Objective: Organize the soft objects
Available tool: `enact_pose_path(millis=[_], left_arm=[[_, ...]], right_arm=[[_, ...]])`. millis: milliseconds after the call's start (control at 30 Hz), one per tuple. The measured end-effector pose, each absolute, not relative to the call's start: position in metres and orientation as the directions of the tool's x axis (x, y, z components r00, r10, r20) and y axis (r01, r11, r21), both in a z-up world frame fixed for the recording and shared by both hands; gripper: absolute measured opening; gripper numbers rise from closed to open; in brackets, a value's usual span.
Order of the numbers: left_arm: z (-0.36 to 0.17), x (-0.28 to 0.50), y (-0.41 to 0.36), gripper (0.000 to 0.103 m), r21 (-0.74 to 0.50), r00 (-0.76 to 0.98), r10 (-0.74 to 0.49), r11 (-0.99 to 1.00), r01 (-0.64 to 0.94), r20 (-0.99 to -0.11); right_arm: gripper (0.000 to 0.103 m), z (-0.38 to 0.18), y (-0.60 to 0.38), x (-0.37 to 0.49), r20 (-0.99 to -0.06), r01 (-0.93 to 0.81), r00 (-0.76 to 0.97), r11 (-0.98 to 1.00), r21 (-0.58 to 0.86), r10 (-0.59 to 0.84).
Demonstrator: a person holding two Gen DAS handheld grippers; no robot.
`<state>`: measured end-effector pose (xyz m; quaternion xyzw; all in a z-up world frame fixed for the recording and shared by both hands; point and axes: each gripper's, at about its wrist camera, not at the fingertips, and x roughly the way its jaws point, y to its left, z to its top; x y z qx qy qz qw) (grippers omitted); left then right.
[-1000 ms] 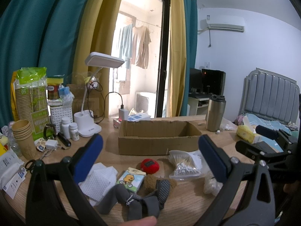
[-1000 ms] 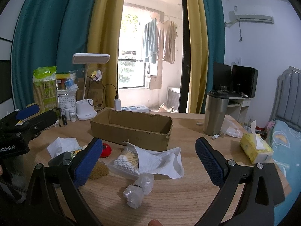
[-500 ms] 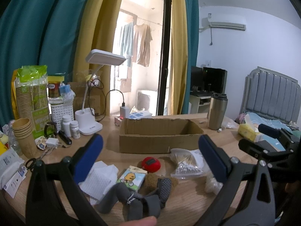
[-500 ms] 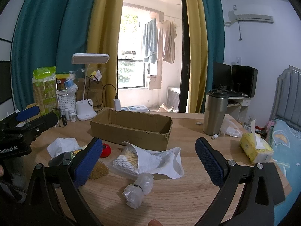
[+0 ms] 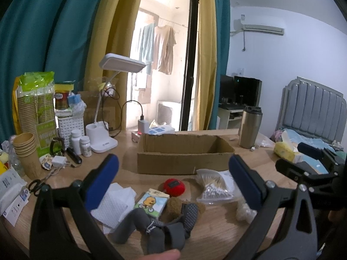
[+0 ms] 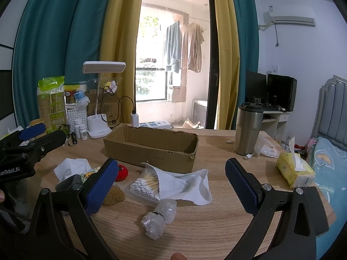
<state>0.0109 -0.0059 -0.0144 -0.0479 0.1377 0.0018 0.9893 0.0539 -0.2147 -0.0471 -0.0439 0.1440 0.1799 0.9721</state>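
Observation:
An open cardboard box (image 5: 184, 153) (image 6: 151, 145) stands mid-table. In front of it lie a red plush ball (image 5: 174, 186) (image 6: 121, 173), a grey sock (image 5: 156, 229), a brown fuzzy piece (image 5: 173, 204) (image 6: 113, 196), a tissue pack with a yellow chick (image 5: 151, 200), white paper towels (image 5: 112, 203) (image 6: 186, 184), a bag of cotton swabs (image 5: 213, 191) (image 6: 145, 187) and a bubble-wrap roll (image 6: 159, 217). My left gripper (image 5: 173, 186) hangs open above the sock and plush. Over the swabs and bubble wrap my right gripper (image 6: 171, 188) is open, holding nothing.
A desk lamp (image 5: 102, 138), pill bottles (image 5: 81, 144), paper cups (image 5: 25, 151), scissors (image 5: 36, 184) and a white basket (image 5: 70, 127) crowd the left. A steel tumbler (image 6: 248, 130) and yellow tissue pack (image 6: 295, 171) stand right. A bed (image 6: 331, 162) lies beyond the table's right edge.
The left wrist view has shifted slightly, the box and clutter sitting a little higher in frame. The right gripper has barely moved. Both stay open.

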Motion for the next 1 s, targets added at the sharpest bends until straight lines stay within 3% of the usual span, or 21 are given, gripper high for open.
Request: enact_pose_path(millis=[733,1000], left_arm=[[-0.017,0.016,-0.005,0.102,-0.073,0.946,0.012,0.997,-0.038,-0.324],[-0.033,0.031,0.012,0.102,-0.040,0.900,0.061,0.995,-0.086,-0.431]], right_arm=[[0.101,-0.049,-0.217,0.054,-0.302,-0.357,0.894,0.934,-0.029,0.332],[0.101,-0.046,-0.212,0.059,-0.304,-0.351,0.897,0.935,-0.050,0.320]])
